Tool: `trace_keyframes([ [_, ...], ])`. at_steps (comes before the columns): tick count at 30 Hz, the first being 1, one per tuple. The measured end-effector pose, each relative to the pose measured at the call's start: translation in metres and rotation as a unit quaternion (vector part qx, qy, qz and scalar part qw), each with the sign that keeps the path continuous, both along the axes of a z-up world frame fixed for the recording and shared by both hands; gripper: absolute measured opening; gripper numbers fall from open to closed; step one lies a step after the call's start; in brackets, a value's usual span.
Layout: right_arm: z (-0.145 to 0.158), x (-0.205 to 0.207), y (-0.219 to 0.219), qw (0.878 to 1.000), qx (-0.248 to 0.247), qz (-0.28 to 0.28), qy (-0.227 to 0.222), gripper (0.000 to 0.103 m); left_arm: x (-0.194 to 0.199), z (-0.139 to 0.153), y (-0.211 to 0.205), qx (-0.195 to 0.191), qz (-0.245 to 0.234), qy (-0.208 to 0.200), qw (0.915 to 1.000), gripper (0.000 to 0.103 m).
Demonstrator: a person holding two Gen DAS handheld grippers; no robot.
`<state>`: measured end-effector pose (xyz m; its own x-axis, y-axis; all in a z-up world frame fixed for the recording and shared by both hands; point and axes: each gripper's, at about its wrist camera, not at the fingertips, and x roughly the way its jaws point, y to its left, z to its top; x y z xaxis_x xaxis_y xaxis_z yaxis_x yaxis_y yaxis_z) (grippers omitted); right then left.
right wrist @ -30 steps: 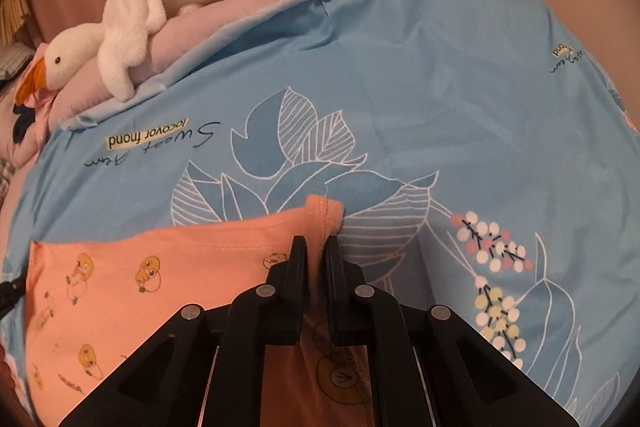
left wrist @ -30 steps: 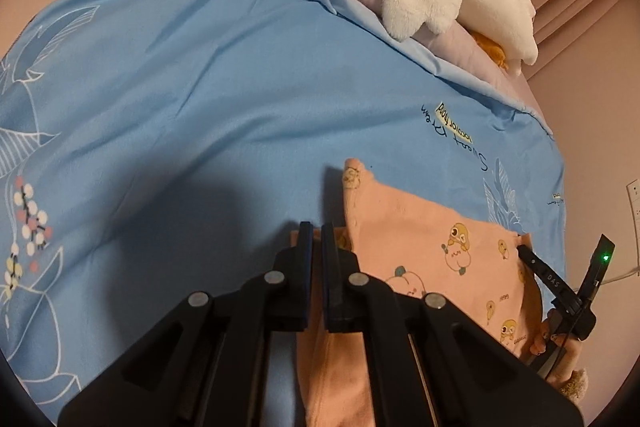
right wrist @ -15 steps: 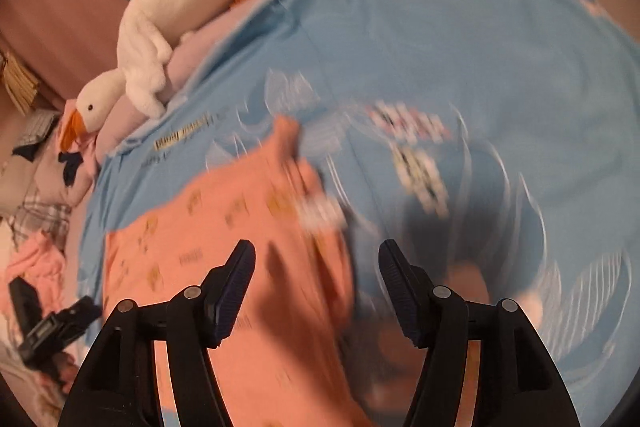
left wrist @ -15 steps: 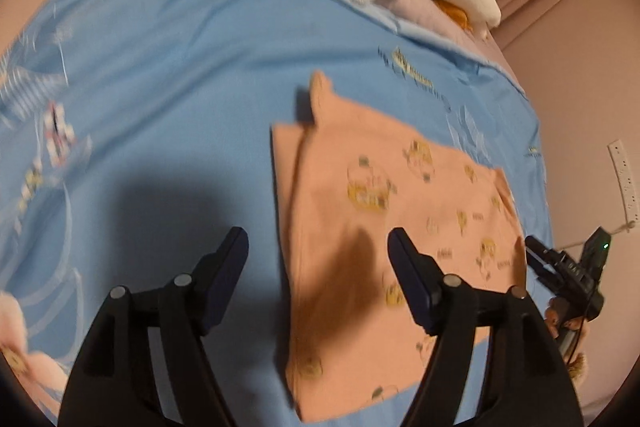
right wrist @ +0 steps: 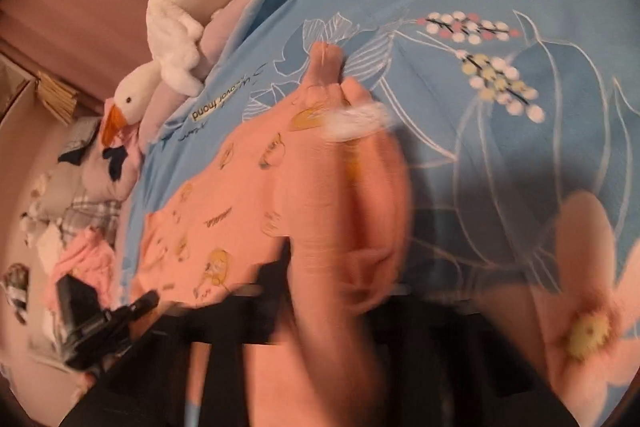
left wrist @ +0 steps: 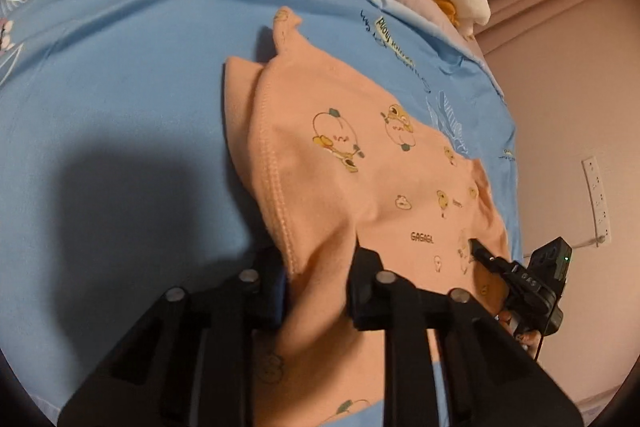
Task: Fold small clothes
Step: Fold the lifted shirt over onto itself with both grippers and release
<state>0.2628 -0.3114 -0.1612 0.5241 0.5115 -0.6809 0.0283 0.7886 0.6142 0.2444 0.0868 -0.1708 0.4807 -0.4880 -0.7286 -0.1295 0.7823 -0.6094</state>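
Blue bedding printed with white leaves and small blossoms, the bedspread (left wrist: 120, 75) fills both views. At the far left of the right wrist view lies a heap of mixed clothes (right wrist: 76, 227), and next to it a white plush goose (right wrist: 176, 27) with an orange beak stretches along the bedspread's edge on a pale pink pillow (right wrist: 228, 27). The peach garment (left wrist: 360, 155), printed with little cartoon figures, lies spread on the bedspread, one layer doubled over another so that a stitched hem runs down its left side. The left gripper (left wrist: 316, 283) sits at the near edge of the garment, its jaws apart with a raised fold of the peach cloth between them. In the right wrist view the right gripper (right wrist: 328, 291) is badly blurred; cloth bulges up over it, and I cannot tell how its jaws stand. A pink wall (left wrist: 568, 107) with a white socket strip (left wrist: 596, 199) closes the right side.
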Motion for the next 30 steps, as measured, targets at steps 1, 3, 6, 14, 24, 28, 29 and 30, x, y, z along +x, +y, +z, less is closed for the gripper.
trace_keyframes([
  [1,0.002,-0.002,0.001,1.0,-0.003,-0.002,0.0,0.017,-0.002,0.004,-0.002,0.005,0.005,0.001,1.0,0.018],
  [3,0.015,-0.008,0.004,1.0,-0.018,0.002,-0.015,0.015,-0.007,0.014,0.002,-0.004,0.013,-0.004,0.9999,0.017],
  [6,0.043,-0.018,0.008,0.999,-0.016,0.019,-0.047,0.015,-0.013,0.035,0.003,-0.019,0.008,-0.021,0.9996,0.017],
  [14,0.095,-0.064,0.021,0.993,-0.052,0.055,-0.095,0.015,-0.067,0.086,0.0,0.019,-0.012,-0.064,0.9977,0.017],
  [24,0.04,-0.121,0.023,0.994,-0.075,0.067,-0.032,0.015,-0.152,0.039,0.002,0.033,-0.008,-0.014,0.9993,0.017],
  [28,0.027,-0.13,0.023,0.994,-0.09,0.056,-0.014,0.015,-0.168,0.022,0.007,0.023,0.01,-0.004,0.9997,0.017],
  [29,0.027,-0.13,0.023,0.994,-0.09,0.055,-0.017,0.015,-0.171,0.022,0.007,0.024,0.011,-0.004,0.9996,0.017],
  [30,0.028,-0.133,0.023,0.995,-0.089,0.051,-0.016,0.015,-0.173,0.022,0.008,0.022,0.013,-0.003,0.9997,0.017],
])
